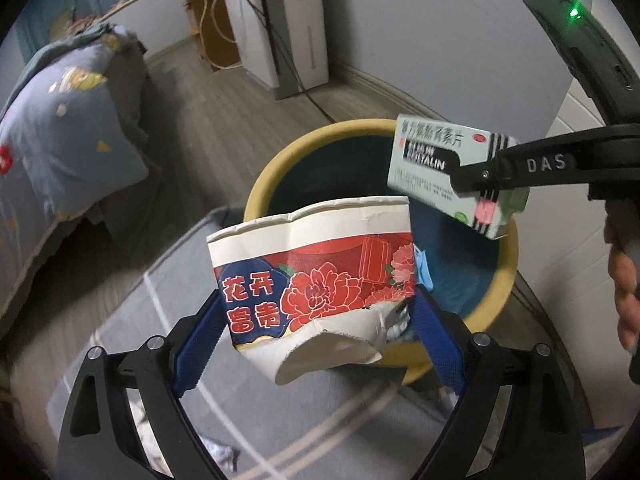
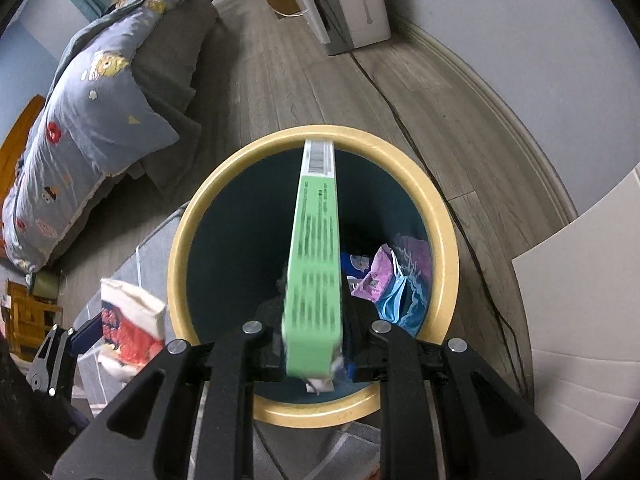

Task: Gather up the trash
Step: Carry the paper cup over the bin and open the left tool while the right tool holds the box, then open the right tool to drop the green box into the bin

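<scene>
The left tool (image 1: 316, 320) is pinching a crushed paper cup (image 1: 316, 276) between its blue-padded fingers (image 1: 200, 344), one pad pressing each side of the flattened, torn cup. The cup, printed with red flowers and a dark blue panel, is hanging in the air just in front of the near rim of the trash bin (image 1: 260, 184), over the grey rug (image 1: 132, 320). In the right wrist view the same cup (image 2: 132, 328) is showing at the lower left, just outside the bin's rim, with the left tool (image 2: 86, 330) gripping it from behind.

The right tool (image 2: 312, 354) is clamping a pale green medicine box (image 2: 316, 264) edge-on between its fingers, the long box pointing forward over the open mouth of the bin (image 2: 440, 216). From the left wrist camera the box (image 1: 432, 160) is appearing side-on above the far right part of the rim, held by the right tool (image 1: 476, 180), and part of the person's hand (image 1: 624, 288) is showing at the right edge.

The bin is standing on the wooden floor (image 2: 272, 92) beside the rug, yellow at the rim and dark inside. At its bottom a blue face mask (image 2: 394, 304) and a purple wrapper (image 2: 378, 276) are lying together against the right wall.

Farther off, a bed with a blue patterned quilt (image 2: 84, 148) is standing to the left, and a white appliance (image 2: 360, 4) is standing against the far wall, a dark cable (image 2: 404, 120) running from it across the floor.
</scene>
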Tool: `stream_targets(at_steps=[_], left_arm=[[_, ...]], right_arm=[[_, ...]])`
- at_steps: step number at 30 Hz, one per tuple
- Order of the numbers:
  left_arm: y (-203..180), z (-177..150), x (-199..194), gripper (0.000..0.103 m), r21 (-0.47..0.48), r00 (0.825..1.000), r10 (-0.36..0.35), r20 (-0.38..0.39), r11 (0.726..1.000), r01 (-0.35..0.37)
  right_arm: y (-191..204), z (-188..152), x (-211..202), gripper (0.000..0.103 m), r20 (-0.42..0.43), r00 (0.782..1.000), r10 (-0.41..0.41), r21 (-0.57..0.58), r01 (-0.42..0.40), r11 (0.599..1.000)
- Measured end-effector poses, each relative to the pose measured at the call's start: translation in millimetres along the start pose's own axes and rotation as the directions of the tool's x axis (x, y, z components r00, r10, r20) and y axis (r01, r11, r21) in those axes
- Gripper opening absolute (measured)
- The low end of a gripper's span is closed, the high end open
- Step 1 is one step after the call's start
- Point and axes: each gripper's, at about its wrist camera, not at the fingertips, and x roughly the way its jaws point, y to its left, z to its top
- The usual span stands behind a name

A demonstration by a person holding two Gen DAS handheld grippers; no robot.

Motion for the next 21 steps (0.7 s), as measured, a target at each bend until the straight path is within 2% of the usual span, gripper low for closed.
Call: stream_targets(at_steps=[14, 21], left_arm=[[-17.0, 7.9, 20.4, 0.095, 0.039, 1.000, 0.002, -0.002, 0.999, -0.002], [-8.8, -0.2, 16.5, 0.095, 0.027, 1.000, -0.001, -0.002, 1.000, 0.001]], right_arm=[[-13.5, 1.4, 6.4, 0.019, -0.013, 1.000, -0.001, 0.022, 0.001, 1.000], [-12.0, 0.8, 8.9, 0.019, -0.009, 1.000, -0.025, 0.006, 0.025, 1.000]])
